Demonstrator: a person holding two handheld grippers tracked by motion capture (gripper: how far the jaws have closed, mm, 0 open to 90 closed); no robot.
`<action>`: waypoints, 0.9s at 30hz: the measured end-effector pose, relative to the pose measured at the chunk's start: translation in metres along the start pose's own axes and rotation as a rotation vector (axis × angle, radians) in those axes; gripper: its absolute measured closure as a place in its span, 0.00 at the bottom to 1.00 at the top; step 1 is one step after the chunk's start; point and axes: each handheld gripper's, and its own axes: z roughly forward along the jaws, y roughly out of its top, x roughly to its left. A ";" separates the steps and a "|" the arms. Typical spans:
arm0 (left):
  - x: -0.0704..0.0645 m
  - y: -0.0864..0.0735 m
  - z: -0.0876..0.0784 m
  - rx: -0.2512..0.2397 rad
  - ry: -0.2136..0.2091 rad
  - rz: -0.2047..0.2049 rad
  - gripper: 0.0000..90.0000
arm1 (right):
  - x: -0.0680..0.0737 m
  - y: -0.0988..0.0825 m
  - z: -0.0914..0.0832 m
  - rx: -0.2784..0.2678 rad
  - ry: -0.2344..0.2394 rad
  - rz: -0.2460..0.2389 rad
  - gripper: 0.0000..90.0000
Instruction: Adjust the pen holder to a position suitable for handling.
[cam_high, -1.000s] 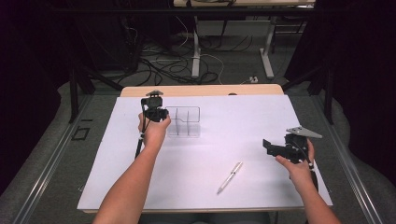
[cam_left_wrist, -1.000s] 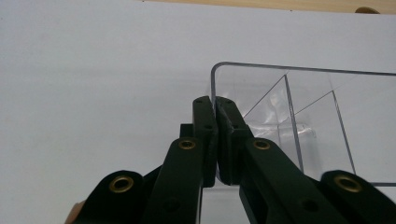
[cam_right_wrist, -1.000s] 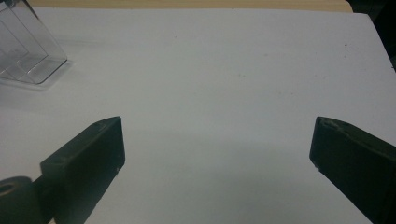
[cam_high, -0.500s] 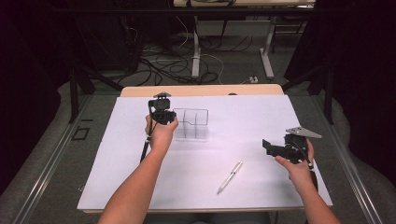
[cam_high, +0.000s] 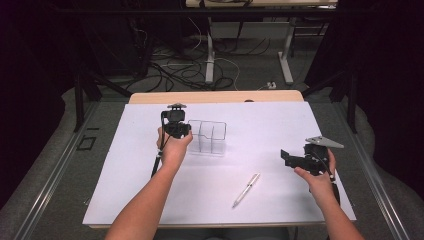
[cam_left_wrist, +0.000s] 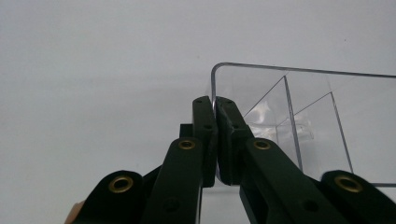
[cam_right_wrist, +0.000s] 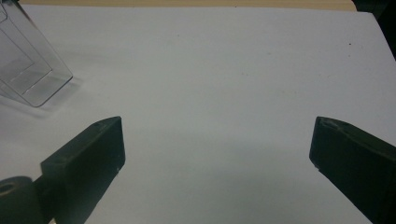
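Clear organizer (cam_high: 207, 137) upright on white sheet (cam_high: 125, 175), left gripper (cam_left_wrist: 215, 109) clenched on its wall. Right gripper (cam_high: 292, 159) spread, idle. Pen (cam_high: 246, 190) near front edge, not yet picked up.

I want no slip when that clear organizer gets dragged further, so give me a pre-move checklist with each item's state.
1. Left gripper clamped on the wall of the clear organizer: ok.
2. Organizer base flat on the white table cover: cannot tell.
3. Organizer compartments empty: ok.
4. Pen out of the organizer's way: ok, it lies apart, nearer the person.
5. Right gripper free and open: ok, jaws wide with nothing between them.
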 end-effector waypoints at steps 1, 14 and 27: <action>-0.001 -0.001 0.000 0.000 -0.001 0.002 0.98 | 0.000 0.000 0.000 0.000 0.001 0.001 0.03; -0.008 -0.013 -0.002 0.002 -0.032 0.020 0.97 | 0.000 0.000 0.001 0.000 0.001 -0.003 0.03; -0.005 -0.023 -0.003 0.014 -0.073 0.018 0.97 | 0.000 -0.001 0.001 0.000 -0.001 -0.003 0.03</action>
